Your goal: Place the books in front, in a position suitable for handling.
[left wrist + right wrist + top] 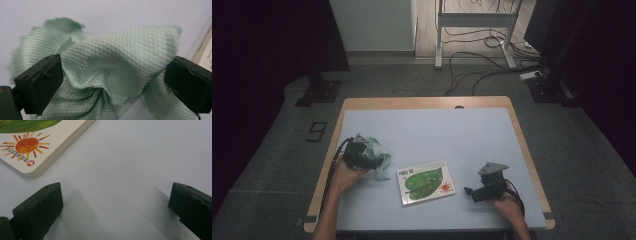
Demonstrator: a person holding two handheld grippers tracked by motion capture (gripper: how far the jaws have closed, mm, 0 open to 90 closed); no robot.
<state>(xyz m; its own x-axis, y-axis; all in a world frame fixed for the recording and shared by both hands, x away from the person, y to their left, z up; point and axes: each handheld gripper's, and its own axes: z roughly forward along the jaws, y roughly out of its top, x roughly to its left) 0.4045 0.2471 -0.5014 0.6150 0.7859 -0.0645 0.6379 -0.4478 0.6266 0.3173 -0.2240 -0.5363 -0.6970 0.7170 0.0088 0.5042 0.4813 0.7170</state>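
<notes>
Near the left edge of the table [427, 125], toward the front, the left gripper [362, 157] is laid over a crumpled pale green cloth [379, 152]. In the left gripper view its jaws stand wide apart, one on each side of the bunched cloth [107, 65], whose waffle-weave folds rise between them; the fabric brushes the inner faces of both jaws, but they have not closed on it. Just right of the cloth, near the middle of the front edge, a board book [427, 182] lies flat and closed, its cover showing a large green leaf and an orange-red sun. In the right gripper view, the book's [37, 142] rounded corner sits just ahead of the left jaw, and small printed characters under the sun and a small round red logo are too small to read. Toward the front right corner, the right gripper [472, 192] rests low on the bare surface, jaws spread wide, holding nothing and apart from the book.
</notes>
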